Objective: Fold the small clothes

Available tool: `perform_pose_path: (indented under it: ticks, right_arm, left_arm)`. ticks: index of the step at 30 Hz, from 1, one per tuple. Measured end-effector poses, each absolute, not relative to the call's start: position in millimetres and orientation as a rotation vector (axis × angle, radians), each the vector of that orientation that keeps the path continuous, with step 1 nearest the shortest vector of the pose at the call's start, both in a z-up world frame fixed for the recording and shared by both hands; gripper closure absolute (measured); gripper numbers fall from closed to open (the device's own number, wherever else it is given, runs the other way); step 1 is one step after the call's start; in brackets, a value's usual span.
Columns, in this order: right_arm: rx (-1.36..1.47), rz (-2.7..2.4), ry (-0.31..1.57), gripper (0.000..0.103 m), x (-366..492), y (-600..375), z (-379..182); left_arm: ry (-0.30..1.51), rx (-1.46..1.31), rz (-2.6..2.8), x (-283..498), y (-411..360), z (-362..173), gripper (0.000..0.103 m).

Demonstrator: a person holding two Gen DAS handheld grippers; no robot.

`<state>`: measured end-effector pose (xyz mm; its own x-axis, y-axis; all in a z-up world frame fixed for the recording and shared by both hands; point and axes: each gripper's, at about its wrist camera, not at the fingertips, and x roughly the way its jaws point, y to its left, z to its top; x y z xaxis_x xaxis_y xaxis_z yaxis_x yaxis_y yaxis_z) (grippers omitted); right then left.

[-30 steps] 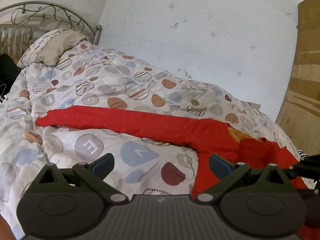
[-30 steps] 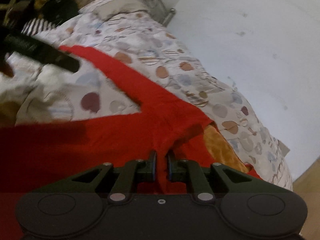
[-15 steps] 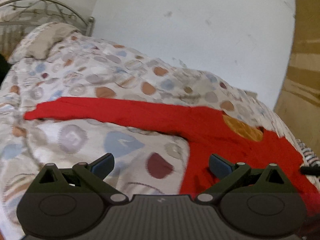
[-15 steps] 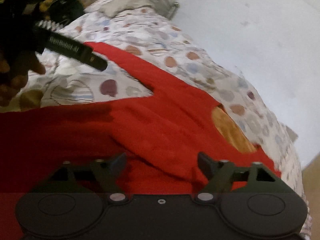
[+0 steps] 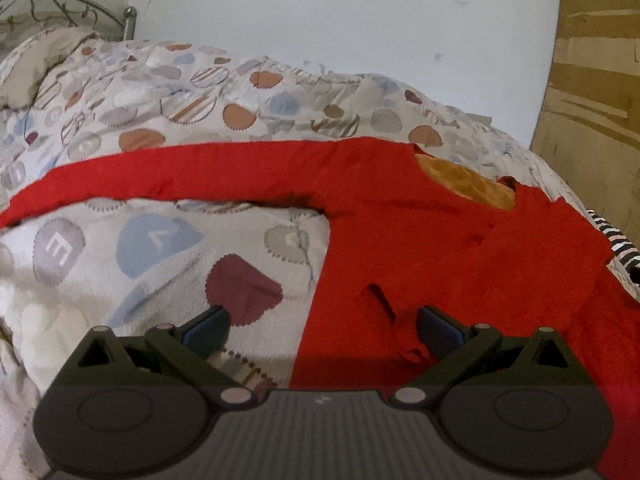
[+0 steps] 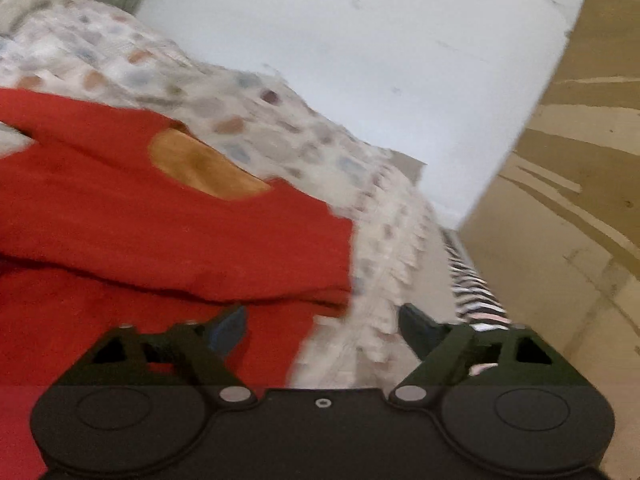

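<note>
A red long-sleeved top (image 5: 420, 216) with an orange lining at the neck lies spread on the patterned quilt (image 5: 160, 92). One sleeve stretches out to the left. My left gripper (image 5: 322, 326) is open and empty, low over the top's left side edge. In the right wrist view the same top (image 6: 160, 220) fills the left half, with its right part folded over the body. My right gripper (image 6: 322, 326) is open and empty over the top's right edge and the quilt (image 6: 376, 280). That view is blurred by motion.
A pillow (image 5: 28, 64) and a metal headboard (image 5: 60, 8) stand at the far left. A white wall (image 5: 340, 20) runs behind the bed. A wooden panel (image 6: 560, 200) stands to the right, with a black-and-white striped cloth (image 6: 476, 292) at its foot.
My right gripper let go of the red fabric, opened and swung right toward the top's right edge. My left gripper moved closer and lower over the top's left side.
</note>
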<state>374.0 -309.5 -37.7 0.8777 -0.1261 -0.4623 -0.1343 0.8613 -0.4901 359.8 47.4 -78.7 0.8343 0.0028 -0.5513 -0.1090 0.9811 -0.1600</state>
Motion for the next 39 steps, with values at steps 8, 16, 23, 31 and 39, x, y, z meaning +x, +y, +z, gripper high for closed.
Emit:
perform_pose_path:
  ticks: [8,16,23,31,39]
  right_arm:
    - [-0.698,-0.016,0.518,0.055,424.0,-302.8,-74.8]
    - [-0.706,-0.037,0.48,0.094,443.8,-297.1,-79.8]
    - [-0.429,-0.082,0.506,0.097,437.0,-330.5,-62.0]
    - [-0.354,-0.09,0.654,0.087,442.3,-339.1,-74.3]
    - [-0.282,-0.233,0.578,0.013,420.8,-354.7,-47.0]
  left_arm:
    - [0.565,-0.218,0.043,356.9,52.6,-86.9,0.001]
    - [0.531,-0.235,0.025,351.8,54.3,-83.4,0.0]
    - [0.517,-0.222,-0.066,348.2,46.6,-82.8,0.0]
    - [0.572,-0.216,-0.058,355.0,45.8,-90.7,0.001]
    - [0.563,-0.236,-0.066,354.1,49.0,-92.5,0.001]
